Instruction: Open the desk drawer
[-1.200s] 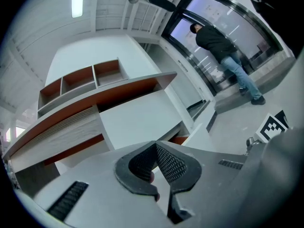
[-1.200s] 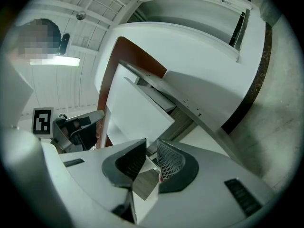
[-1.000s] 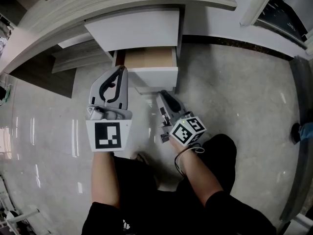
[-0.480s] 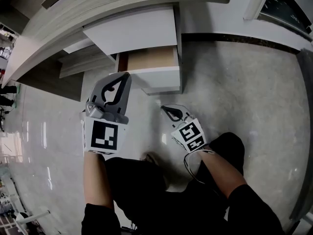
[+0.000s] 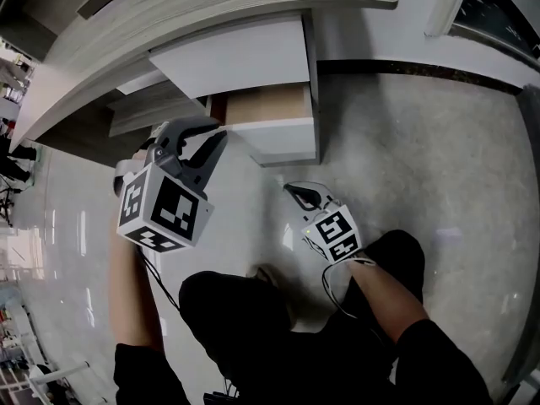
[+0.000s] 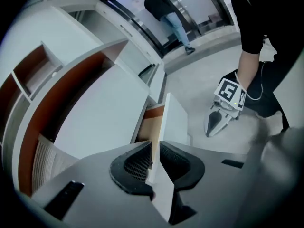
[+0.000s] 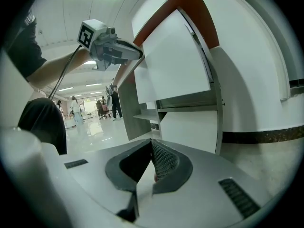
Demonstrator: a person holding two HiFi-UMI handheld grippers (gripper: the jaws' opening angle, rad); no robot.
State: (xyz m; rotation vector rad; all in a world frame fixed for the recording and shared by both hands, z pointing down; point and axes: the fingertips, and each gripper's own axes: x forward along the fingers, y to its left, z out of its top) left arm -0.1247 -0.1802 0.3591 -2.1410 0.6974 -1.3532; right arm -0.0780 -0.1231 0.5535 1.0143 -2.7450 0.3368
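The left gripper point(image 5: 219, 135) fingers are opening now, edge of the pulled-out drawer point(image 5: 283, 137) showing in their gap; the right gripper point(image 5: 293, 191) fingers are closed, empty, over the floor point(image 5: 422, 159).

Left tool point(image 5: 219, 131) jaws are opening, empty; right tool point(image 5: 289, 190) jaws are pressed together.

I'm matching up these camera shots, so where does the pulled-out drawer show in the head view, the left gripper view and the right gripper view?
Head view: pulled-out drawer, upper centre, wood inside showing.
Left gripper view: centre, front panel nearly edge-on.
Right gripper view: right of centre, its white front.
Shared landmark: the larger white panel directly above it.
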